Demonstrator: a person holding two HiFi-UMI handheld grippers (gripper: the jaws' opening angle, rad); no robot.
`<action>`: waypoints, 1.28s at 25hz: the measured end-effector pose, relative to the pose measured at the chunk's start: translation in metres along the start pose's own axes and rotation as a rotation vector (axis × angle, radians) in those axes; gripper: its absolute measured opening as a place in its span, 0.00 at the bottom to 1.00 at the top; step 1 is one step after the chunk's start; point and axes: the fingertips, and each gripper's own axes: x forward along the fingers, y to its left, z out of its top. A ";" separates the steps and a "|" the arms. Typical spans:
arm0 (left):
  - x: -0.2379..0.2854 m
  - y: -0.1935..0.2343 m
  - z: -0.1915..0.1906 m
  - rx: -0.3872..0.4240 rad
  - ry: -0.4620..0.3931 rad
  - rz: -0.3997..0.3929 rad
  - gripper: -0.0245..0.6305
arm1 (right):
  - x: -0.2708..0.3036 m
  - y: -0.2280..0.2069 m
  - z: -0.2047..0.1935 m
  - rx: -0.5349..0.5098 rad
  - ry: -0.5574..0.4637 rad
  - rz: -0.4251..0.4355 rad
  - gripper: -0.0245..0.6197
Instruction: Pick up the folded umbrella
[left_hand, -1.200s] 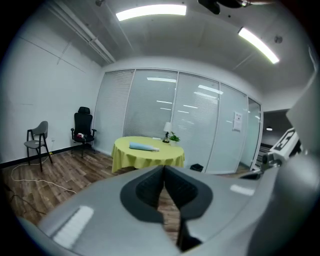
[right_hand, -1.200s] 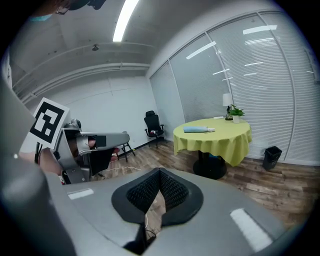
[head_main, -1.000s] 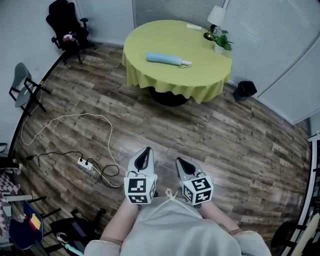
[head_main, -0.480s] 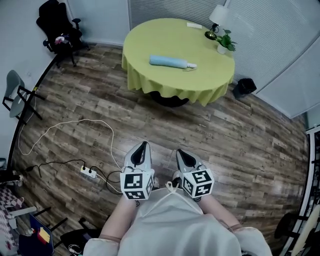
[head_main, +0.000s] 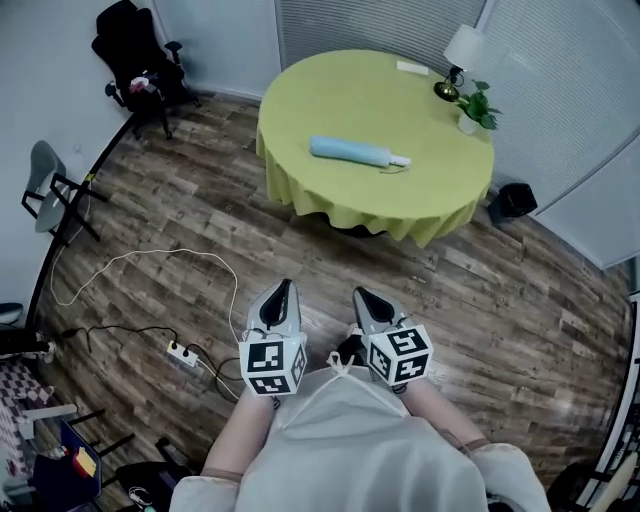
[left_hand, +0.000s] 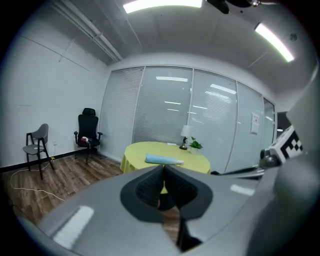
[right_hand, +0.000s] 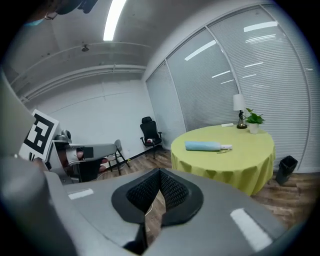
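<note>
A light blue folded umbrella (head_main: 359, 153) with a white handle lies flat near the middle of a round table under a yellow-green cloth (head_main: 330, 100). It also shows in the left gripper view as the umbrella (left_hand: 163, 159) and in the right gripper view as the umbrella (right_hand: 207, 146). My left gripper (head_main: 283, 290) and right gripper (head_main: 361, 298) are held close to my body over the wooden floor, well short of the table. Both point toward it, side by side. Both are shut with nothing between the jaws.
A table lamp (head_main: 461, 55), a small potted plant (head_main: 474, 105) and a white card (head_main: 411, 68) stand at the table's far side. A black office chair (head_main: 135, 65), a grey chair (head_main: 55, 185), a power strip with cables (head_main: 185, 354) and a black bin (head_main: 515, 200) surround it.
The table and umbrella have drawn nearer and shifted slightly right in the head view as I walk forward. Both grippers keep their place before my body, still shut.
</note>
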 end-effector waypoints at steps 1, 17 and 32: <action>0.014 -0.003 0.006 -0.005 -0.005 0.010 0.05 | 0.007 -0.013 0.010 -0.011 -0.003 0.011 0.04; 0.194 -0.077 0.048 -0.071 0.016 0.070 0.05 | 0.074 -0.187 0.088 -0.115 0.022 0.092 0.04; 0.321 -0.053 0.074 0.024 0.070 -0.056 0.05 | 0.153 -0.260 0.137 -0.058 -0.036 -0.066 0.04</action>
